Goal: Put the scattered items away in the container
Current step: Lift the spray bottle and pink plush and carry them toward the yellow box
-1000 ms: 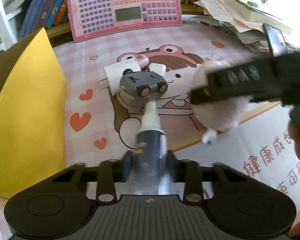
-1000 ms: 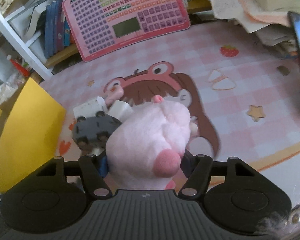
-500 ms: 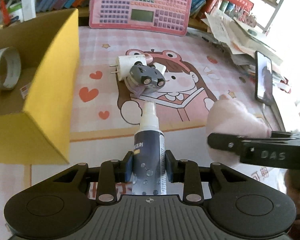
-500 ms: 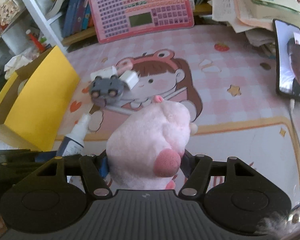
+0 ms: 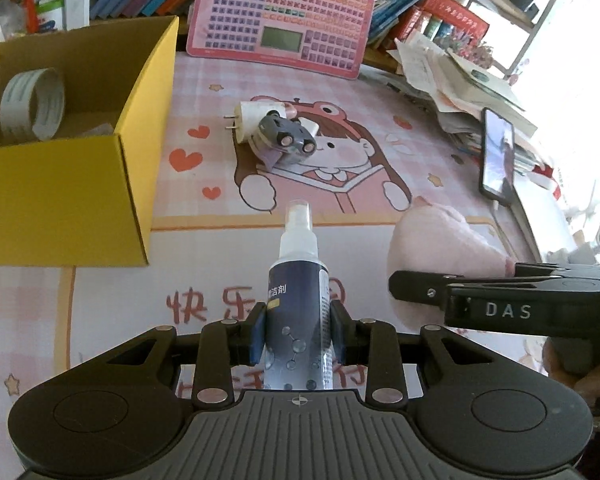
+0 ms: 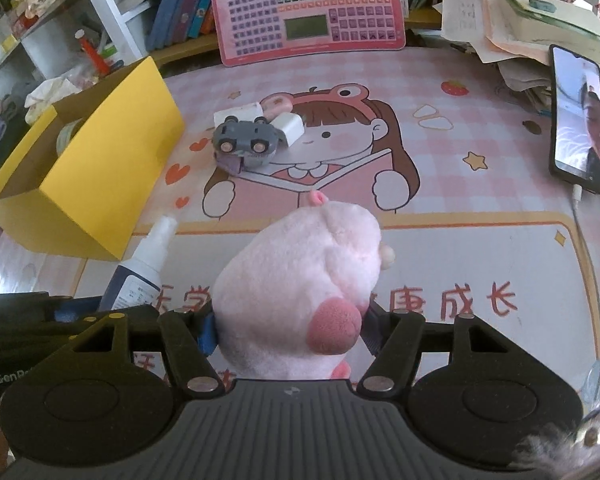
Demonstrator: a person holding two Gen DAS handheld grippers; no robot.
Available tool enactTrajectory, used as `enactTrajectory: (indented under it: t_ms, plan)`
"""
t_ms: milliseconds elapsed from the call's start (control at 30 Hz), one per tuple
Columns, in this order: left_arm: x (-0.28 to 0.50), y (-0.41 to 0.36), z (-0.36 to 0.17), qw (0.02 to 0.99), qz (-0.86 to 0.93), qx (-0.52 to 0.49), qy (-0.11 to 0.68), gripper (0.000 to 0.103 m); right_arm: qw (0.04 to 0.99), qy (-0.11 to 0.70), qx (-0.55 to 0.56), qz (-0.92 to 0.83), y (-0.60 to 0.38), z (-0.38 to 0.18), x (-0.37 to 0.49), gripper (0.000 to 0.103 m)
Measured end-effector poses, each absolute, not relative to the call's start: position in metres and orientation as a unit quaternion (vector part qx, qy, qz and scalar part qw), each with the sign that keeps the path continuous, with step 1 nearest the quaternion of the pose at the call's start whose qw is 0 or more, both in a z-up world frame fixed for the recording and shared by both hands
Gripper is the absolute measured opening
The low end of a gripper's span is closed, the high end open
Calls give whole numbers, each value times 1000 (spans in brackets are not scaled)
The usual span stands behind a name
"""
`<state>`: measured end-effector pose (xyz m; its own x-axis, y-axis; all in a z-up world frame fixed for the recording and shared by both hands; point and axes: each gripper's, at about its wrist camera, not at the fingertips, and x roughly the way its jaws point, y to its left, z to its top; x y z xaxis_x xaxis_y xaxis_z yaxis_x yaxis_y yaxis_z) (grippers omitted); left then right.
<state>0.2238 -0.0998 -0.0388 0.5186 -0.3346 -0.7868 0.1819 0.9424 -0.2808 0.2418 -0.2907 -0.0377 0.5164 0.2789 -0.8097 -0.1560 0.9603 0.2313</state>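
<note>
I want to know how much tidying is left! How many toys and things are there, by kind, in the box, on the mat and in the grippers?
Spray bottle, in left gripper: 1
Pink plush toy, in right gripper: 1
Grey toy car: 1
White plug: 1
Tape roll, in yellow box: 1
Total: 5

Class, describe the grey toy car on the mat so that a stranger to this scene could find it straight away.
Start at the pink cartoon mat with the girl in a frog hood. Just left of her face, right of the yellow box, lies a small cluster of things. The grey toy car lies on top of it, tipped so its wheels show, unlike the white plug adapters beside it.
</note>
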Motion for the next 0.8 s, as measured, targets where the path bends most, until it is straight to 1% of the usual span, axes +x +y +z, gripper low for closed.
enactTrajectory:
  t_ms: [133, 333, 500, 800]
  plan:
    - [211, -88, -37, 867, -163, -91, 462, 31, 855, 495, 76, 134, -281, -39, 228, 64]
    - [190, -62, -36, 865, -183, -94, 457, 31, 868, 478, 68, 116, -258, -28, 198, 64]
    - [164, -26, -35, 855, -197, -120, 465, 31, 864, 481, 78, 132, -229, -26, 166, 63]
    - [123, 42, -28, 855, -195, -137, 461, 31, 867, 474, 75, 136, -167, -19, 117, 64]
